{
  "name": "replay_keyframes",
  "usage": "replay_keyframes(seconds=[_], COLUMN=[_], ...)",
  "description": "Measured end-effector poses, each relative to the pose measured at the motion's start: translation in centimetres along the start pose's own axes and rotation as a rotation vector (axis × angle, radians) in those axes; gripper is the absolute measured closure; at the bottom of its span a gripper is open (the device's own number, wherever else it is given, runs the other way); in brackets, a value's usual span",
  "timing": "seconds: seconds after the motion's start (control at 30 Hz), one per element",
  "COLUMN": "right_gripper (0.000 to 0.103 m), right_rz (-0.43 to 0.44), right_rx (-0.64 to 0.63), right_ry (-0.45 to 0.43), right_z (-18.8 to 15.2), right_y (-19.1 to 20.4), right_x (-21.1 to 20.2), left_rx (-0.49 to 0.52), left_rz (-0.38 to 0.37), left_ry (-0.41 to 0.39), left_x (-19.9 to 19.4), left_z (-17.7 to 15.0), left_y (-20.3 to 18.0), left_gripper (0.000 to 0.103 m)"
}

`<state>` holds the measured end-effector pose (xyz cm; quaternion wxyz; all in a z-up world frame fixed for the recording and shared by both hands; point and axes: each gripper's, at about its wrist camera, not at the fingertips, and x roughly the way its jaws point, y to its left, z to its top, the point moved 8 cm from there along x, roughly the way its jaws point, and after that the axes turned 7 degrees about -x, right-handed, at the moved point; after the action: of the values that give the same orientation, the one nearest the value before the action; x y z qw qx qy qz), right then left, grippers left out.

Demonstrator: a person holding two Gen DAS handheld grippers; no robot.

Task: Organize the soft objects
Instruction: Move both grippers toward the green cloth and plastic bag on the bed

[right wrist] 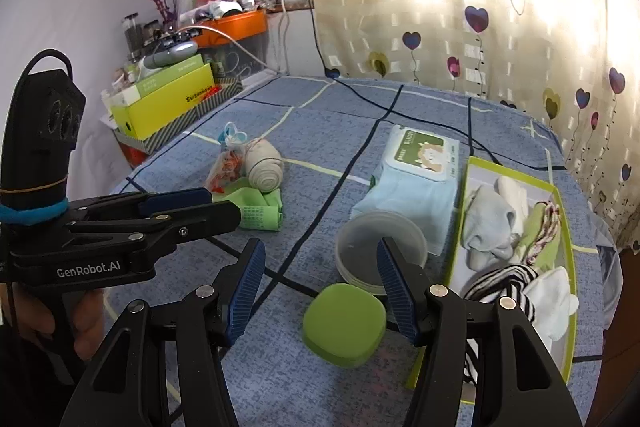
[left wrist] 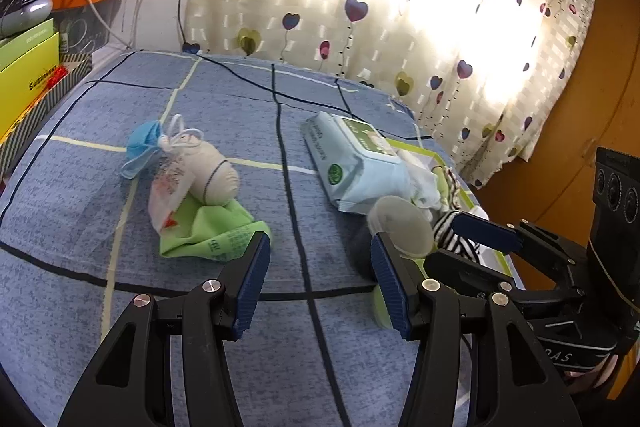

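Note:
On the blue bedspread lies a pile: a beige rolled sock [left wrist: 212, 173] [right wrist: 264, 169], a green cloth [left wrist: 212, 233] [right wrist: 260, 211], a small plastic bag [left wrist: 166, 193] [right wrist: 224, 169] and a blue face mask [left wrist: 144, 145]. A green-rimmed box [right wrist: 570, 267] at the right holds several socks, including a striped one [right wrist: 500, 285] [left wrist: 452, 233]. My left gripper [left wrist: 320, 281] is open and empty, hovering right of the green cloth; it also shows in the right wrist view [right wrist: 192, 205]. My right gripper [right wrist: 320, 291] is open and empty above a green lid [right wrist: 344, 323].
A wet-wipes pack [left wrist: 356, 163] [right wrist: 416, 179] lies beside the box. A clear round container [right wrist: 380, 247] sits in front of it. Yellow boxes [right wrist: 168, 103] and an orange tray [right wrist: 236, 25] stand at the left. A heart-print curtain [left wrist: 400, 7] hangs behind the bed.

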<state>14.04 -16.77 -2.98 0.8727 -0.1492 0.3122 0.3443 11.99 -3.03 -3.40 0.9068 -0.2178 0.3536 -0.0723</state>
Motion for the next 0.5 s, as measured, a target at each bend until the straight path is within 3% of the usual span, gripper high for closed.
replay_keyframes(seconds=[0.5], right_gripper=[0.045], right_rz=[0.046], right_rx=[-0.034], right_ry=[0.019], right_z=[1.5], right_y=[2.4], right_x=[2.6], left_rx=[-0.075], left_rz=[0.069], left_ry=[-0.024], left_x=[-0.8], left_z=[1.3], left_y=[5.7], left_gripper=[0.049])
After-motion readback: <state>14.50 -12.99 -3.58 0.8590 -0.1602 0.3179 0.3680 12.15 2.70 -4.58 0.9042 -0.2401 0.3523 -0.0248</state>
